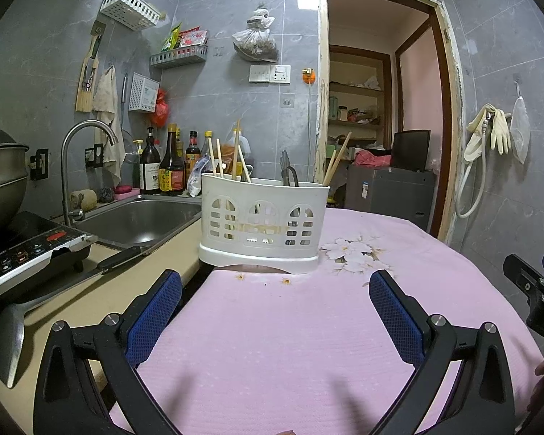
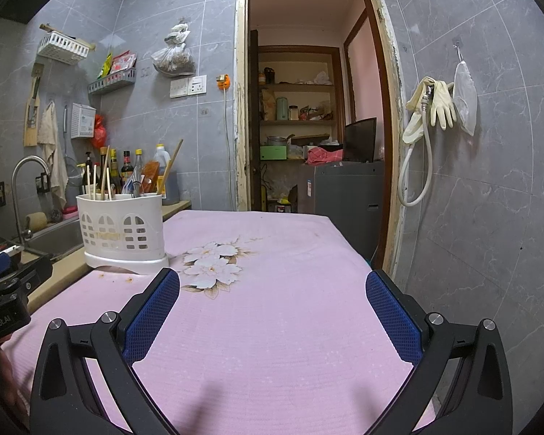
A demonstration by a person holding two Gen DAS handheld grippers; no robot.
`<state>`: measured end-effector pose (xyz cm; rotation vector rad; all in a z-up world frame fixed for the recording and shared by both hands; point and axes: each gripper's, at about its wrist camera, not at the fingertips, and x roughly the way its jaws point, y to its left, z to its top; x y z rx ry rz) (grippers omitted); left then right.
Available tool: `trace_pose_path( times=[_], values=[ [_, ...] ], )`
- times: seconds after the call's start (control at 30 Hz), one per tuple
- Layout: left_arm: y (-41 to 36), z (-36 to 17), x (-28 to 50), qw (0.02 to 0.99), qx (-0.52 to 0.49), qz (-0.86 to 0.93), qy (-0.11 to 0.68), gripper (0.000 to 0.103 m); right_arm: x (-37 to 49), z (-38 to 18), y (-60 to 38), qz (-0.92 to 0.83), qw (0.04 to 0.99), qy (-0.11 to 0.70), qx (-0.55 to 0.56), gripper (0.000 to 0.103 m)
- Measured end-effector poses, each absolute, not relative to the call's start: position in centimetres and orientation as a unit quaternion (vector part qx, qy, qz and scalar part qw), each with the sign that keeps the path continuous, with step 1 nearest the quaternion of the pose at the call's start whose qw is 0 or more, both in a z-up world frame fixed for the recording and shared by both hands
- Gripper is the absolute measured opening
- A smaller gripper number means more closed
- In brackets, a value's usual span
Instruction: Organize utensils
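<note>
Left gripper [image 1: 275,290]: yours, fingers spread wide, nothing between them, hanging over the pink cloth [image 1: 308,344] and aimed straight at the caddy [image 1: 263,223].
Right gripper [image 2: 272,290]: likewise spread and empty, over the cloth, pointing toward the doorway [image 2: 308,108]; the caddy sits off to its left.

Caddy: white, slotted, three compartments, upright at the cloth's far left edge, where it meets the counter [image 1: 156,272] by the sink [image 1: 141,221].
Contents, as seen from the left wrist:
- chopsticks [image 1: 235,159] in the left compartment, leaning
- a dark metal utensil [image 1: 288,174] in the middle one, kind not clear
- more chopsticks [image 1: 335,161] in the right one

Loose utensils: a knife [image 1: 101,268] and a ladle [image 1: 7,333] lie on the counter, left of the cloth.

Step in hand, by my reading: a pause between picks, neither gripper committed; the chopsticks look split between two compartments, so sorting seems unfinished.

Next move calls for: you to bring one gripper to the caddy's rim, close on a single chopstick high on its shaft, and lift straight up so the light caddy does not tip.
</note>
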<state>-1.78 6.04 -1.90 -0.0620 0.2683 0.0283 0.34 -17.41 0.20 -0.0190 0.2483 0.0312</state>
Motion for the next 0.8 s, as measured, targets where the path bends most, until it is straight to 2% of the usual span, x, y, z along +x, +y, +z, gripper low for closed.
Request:
trace_pose_path(
  times=[0.8],
  values=[
    [5.98, -1.88, -1.77, 0.990, -0.028, 0.013, 0.135, 0.101, 0.33, 0.14, -17.38, 0.015, 0.992, 0.125, -0.010, 0.103]
  ],
)
